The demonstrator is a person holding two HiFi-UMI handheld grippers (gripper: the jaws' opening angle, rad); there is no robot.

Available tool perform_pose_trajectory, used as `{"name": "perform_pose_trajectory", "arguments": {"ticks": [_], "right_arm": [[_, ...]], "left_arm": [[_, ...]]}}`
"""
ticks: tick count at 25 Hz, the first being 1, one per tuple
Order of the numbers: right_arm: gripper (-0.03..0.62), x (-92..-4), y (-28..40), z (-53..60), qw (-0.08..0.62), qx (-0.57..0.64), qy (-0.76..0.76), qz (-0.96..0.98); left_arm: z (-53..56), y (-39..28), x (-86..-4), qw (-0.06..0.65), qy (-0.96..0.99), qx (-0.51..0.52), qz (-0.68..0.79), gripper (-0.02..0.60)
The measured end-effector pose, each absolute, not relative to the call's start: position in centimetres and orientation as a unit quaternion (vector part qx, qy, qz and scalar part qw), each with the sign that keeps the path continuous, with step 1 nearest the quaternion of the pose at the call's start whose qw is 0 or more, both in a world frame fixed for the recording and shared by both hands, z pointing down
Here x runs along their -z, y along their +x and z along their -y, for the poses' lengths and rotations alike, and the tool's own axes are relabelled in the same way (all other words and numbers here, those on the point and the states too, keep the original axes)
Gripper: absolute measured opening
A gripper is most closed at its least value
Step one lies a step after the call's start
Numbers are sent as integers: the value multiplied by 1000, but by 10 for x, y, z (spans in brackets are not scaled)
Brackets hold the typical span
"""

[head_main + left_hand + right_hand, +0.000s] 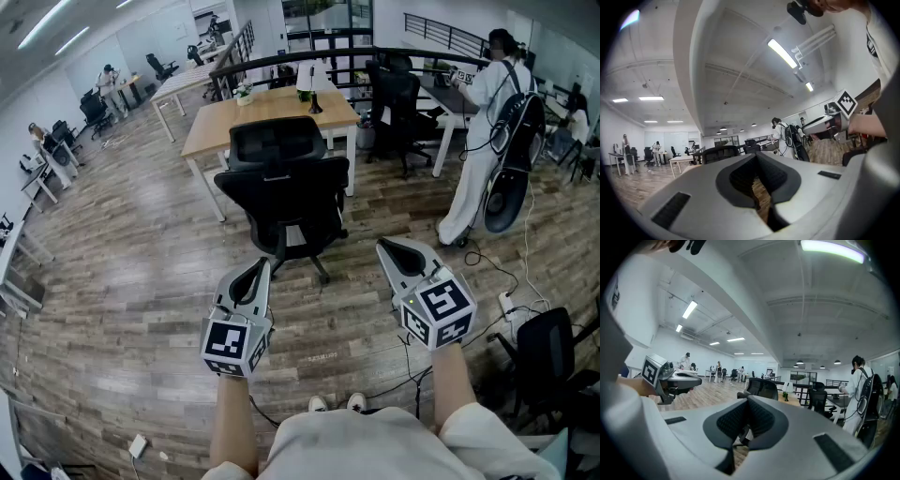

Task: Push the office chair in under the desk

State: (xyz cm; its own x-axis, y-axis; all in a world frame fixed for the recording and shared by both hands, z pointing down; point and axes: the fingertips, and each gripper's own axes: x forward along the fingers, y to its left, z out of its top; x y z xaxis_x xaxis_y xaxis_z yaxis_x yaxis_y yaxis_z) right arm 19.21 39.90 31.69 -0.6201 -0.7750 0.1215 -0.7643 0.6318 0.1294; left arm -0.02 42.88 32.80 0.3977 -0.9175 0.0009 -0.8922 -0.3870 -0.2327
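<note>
**Out front, centre: chair not yet tucked under desk**

Just ahead of both grippers, the office chair (281, 192) stands on the wood floor (141, 281), backrest toward the camera and seat facing the desk (272, 111) on its far side. It's near the desk, not yet under it. Left gripper (262, 266) and right gripper (383, 247) hover short of it, jaws closed and empty. Chair likely rolls easily on its castors but may swivel. Best to press both closed tips on the backrest's stiff frame, left and right, not the soft centre.
</note>
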Motion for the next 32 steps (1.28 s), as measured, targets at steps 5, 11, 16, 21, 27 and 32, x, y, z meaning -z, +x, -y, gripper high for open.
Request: {"name": "perform_pose_trajectory", "arguments": {"ticks": [5,11,16,21,27,32], "right_arm": [[20,-314,208,-389,46,9,436,899],[20,-317,214,-372,46,22,408,912],[20,-321,217,-354,49,36,395,917],[20,-328,216,-323,55,48,404,912],[20,-327,191,-255,34,30,414,909],[20,-311,153,-197,21,36,414,909]], "left_arm": [[-421,7,-328,98,-826,66,-552,14],[-410,17,-335,85,-815,59,-571,14],[-396,20,-351,53,-805,51,-589,12],[-365,12,-357,41,-809,34,-585,17],[-296,-15,-359,56,-811,53,-580,17],[-234,-50,-345,68,-813,55,-576,17]]}}
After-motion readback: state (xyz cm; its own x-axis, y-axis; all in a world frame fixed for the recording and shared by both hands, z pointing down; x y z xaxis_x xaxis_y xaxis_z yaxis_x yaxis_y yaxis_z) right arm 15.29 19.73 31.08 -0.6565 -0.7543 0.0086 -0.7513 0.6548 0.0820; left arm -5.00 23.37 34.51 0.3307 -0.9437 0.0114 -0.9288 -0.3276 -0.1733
